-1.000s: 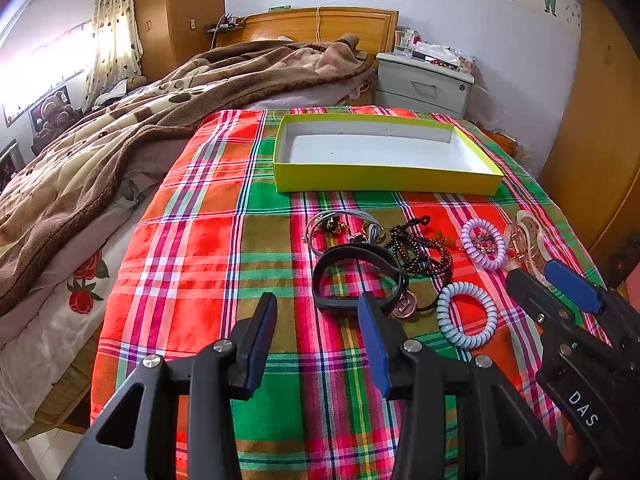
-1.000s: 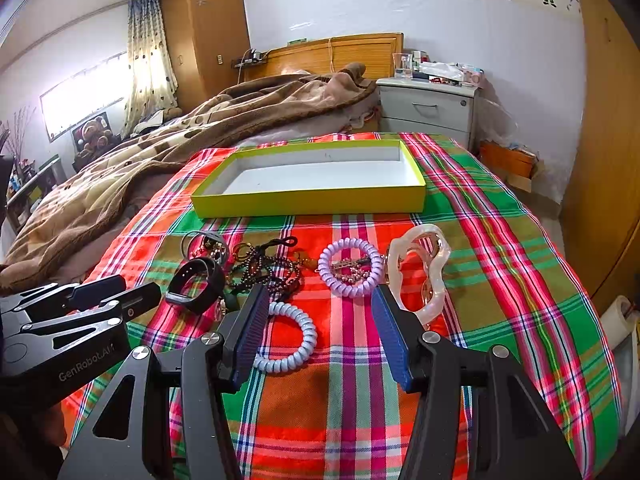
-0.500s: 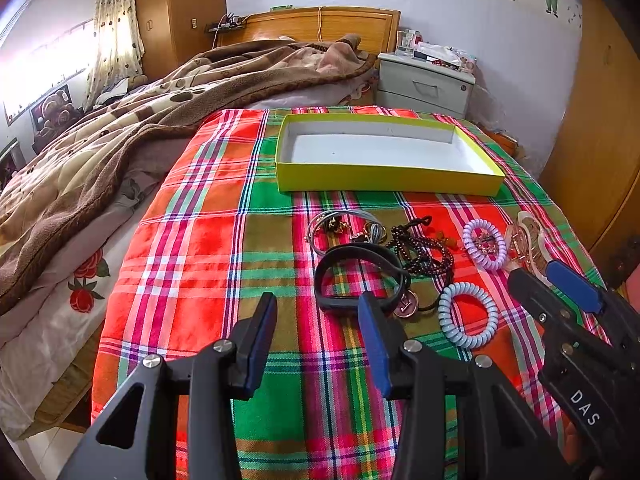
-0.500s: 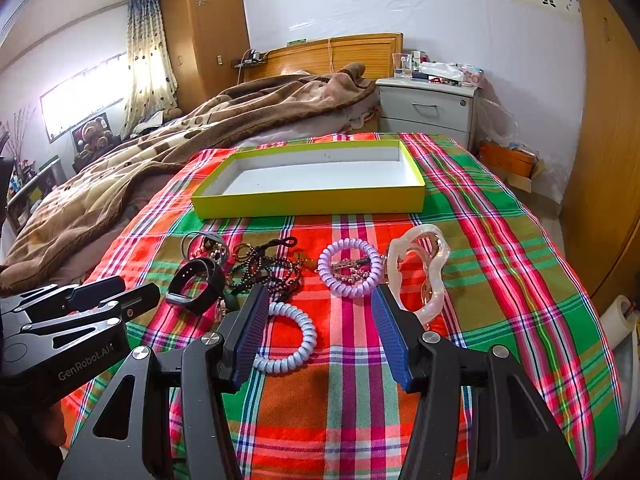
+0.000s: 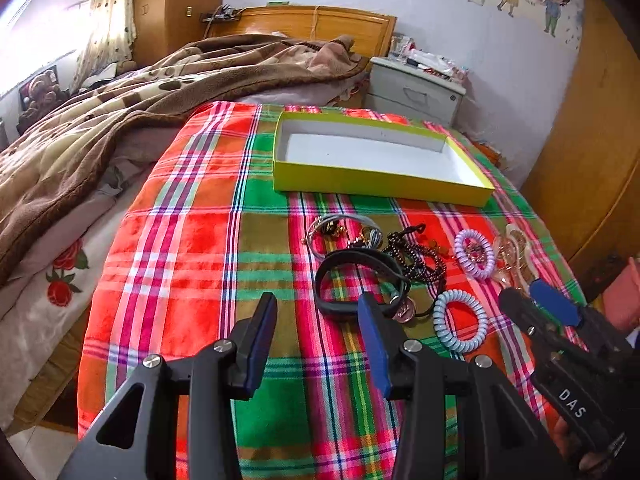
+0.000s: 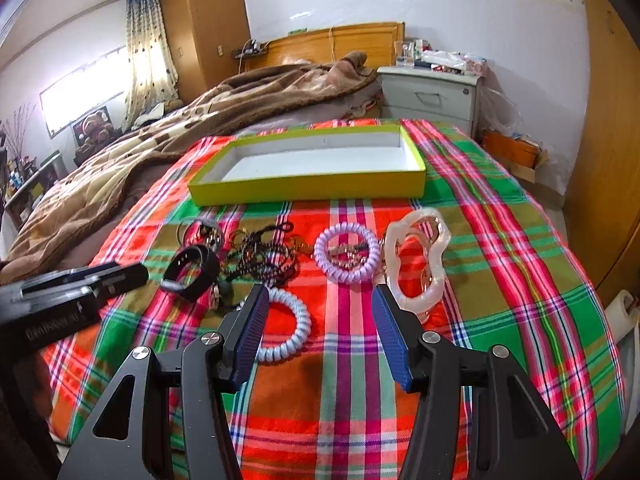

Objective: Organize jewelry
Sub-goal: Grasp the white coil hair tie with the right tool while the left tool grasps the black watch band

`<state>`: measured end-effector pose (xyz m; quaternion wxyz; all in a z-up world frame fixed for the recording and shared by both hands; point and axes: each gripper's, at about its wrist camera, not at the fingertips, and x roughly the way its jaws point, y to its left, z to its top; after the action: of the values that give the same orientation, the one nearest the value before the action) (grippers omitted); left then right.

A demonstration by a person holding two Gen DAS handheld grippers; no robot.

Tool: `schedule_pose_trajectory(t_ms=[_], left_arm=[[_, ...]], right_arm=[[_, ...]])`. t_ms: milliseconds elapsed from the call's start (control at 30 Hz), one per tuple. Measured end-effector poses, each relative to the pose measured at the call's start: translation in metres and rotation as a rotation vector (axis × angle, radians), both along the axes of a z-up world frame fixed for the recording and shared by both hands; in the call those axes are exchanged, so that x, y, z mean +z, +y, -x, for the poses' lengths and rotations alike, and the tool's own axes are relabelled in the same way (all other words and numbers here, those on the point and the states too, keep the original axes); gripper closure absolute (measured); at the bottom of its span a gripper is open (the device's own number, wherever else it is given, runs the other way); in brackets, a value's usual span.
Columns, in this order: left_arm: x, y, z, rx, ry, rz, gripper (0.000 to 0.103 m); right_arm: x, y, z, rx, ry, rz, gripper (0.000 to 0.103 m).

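Note:
Jewelry lies in a row on the plaid cloth in front of a yellow-green box (image 5: 380, 184) (image 6: 308, 192) with a bare white inside. Nearest my left gripper (image 5: 316, 340) is a black band (image 5: 360, 276) (image 6: 192, 270). Beside it are dark beads (image 5: 416, 256) (image 6: 260, 260), a pale blue coil ring (image 5: 460, 322) (image 6: 286, 320), a lilac coil ring (image 5: 474, 252) (image 6: 346, 256) and a clear wavy bangle (image 6: 416, 256). Thin metal bangles (image 5: 340, 232) lie behind the band. My left gripper hovers open just short of the black band. My right gripper (image 6: 320, 332) hovers open between the blue coil and the clear bangle.
A brown blanket (image 5: 100, 120) is heaped over the bed to the left. A grey nightstand (image 6: 432, 92) stands behind the box. Wooden wardrobe doors (image 6: 612, 160) rise on the right. The cloth drops off the bed edge at the right and near sides.
The left wrist view has shifted slightly, so the jewelry and box now sit a little higher and nearer. The right gripper has not moved. Both stay open.

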<state>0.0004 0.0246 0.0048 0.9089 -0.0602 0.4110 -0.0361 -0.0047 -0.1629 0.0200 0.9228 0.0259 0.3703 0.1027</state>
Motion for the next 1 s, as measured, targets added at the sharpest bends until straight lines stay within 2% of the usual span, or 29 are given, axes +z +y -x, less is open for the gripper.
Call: schedule_pose_trajectory(t_ms=[100, 200, 267, 300, 400, 500, 567, 633, 733, 800, 867, 933, 1000], left_arm=[[-0.002, 0.012, -0.008, -0.034, 0.038, 0.085, 0.059], [-0.005, 0.018, -0.012, -0.048, 0.059, 0.088, 0.059], [-0.008, 0.022, -0.014, -0.063, 0.085, 0.119, 0.055], [-0.010, 0.022, -0.014, -0.074, 0.096, 0.110, 0.051], [-0.014, 0.023, -0.012, -0.094, 0.137, 0.126, 0.051], [-0.016, 0.024, -0.008, -0.087, 0.134, 0.104, 0.052], [-0.015, 0.027, -0.009, -0.091, 0.131, 0.117, 0.052], [-0.015, 0.030, -0.009, -0.097, 0.132, 0.142, 0.052], [-0.015, 0.032, -0.013, -0.104, 0.141, 0.159, 0.052], [-0.016, 0.033, -0.016, -0.100, 0.158, 0.178, 0.052], [-0.014, 0.032, -0.019, -0.084, 0.147, 0.143, 0.052], [-0.013, 0.032, -0.024, -0.092, 0.151, 0.153, 0.052], [-0.013, 0.033, -0.029, -0.092, 0.155, 0.161, 0.052]], right_arm=[[-0.006, -0.003, -0.002, 0.003, 0.030, -0.006, 0.049], [-0.009, -0.002, -0.003, 0.023, 0.043, 0.000, 0.049], [-0.010, 0.003, -0.004, 0.056, 0.049, 0.011, 0.049], [-0.012, 0.005, -0.005, 0.071, 0.059, 0.013, 0.049], [-0.016, 0.013, -0.007, 0.111, 0.083, 0.018, 0.049], [-0.020, 0.016, -0.012, 0.127, 0.098, 0.009, 0.049], [-0.022, 0.015, -0.017, 0.123, 0.109, -0.001, 0.050], [-0.024, 0.015, -0.020, 0.119, 0.120, 0.006, 0.057], [-0.027, 0.015, -0.023, 0.121, 0.138, 0.024, 0.062], [-0.027, 0.015, -0.024, 0.120, 0.135, 0.037, 0.071], [-0.027, 0.013, -0.025, 0.109, 0.133, 0.045, 0.085], [-0.028, 0.009, -0.026, 0.104, 0.135, 0.047, 0.091], [-0.028, 0.005, -0.026, 0.097, 0.137, 0.038, 0.092]])
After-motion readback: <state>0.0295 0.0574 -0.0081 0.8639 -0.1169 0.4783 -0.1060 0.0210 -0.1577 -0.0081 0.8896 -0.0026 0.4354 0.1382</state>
